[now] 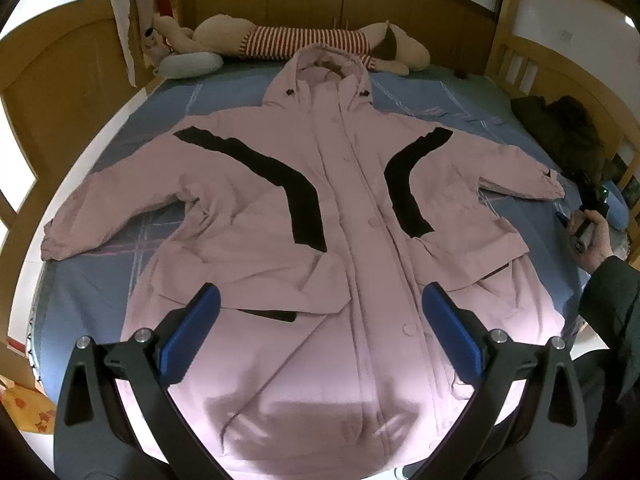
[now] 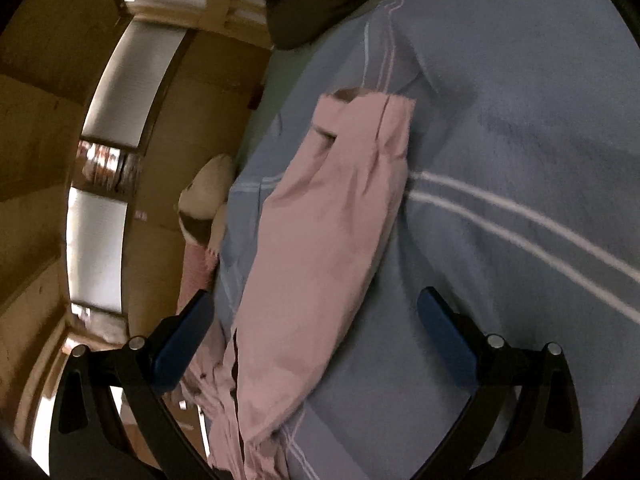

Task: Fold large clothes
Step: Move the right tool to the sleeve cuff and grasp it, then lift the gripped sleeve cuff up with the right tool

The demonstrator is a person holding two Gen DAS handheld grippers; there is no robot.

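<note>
A pink hooded jacket with black panels is laid flat, front up, on the blue bedsheet, sleeves spread to both sides and hood toward the headboard. The left gripper is held above the jacket's lower hem, its blue-padded fingers spread wide, nothing gripped. The right gripper is positioned over the jacket's sleeve, fingers likewise spread, empty. A striped plush toy lies beyond the hood. A dark garment lies beyond that sleeve.
</note>
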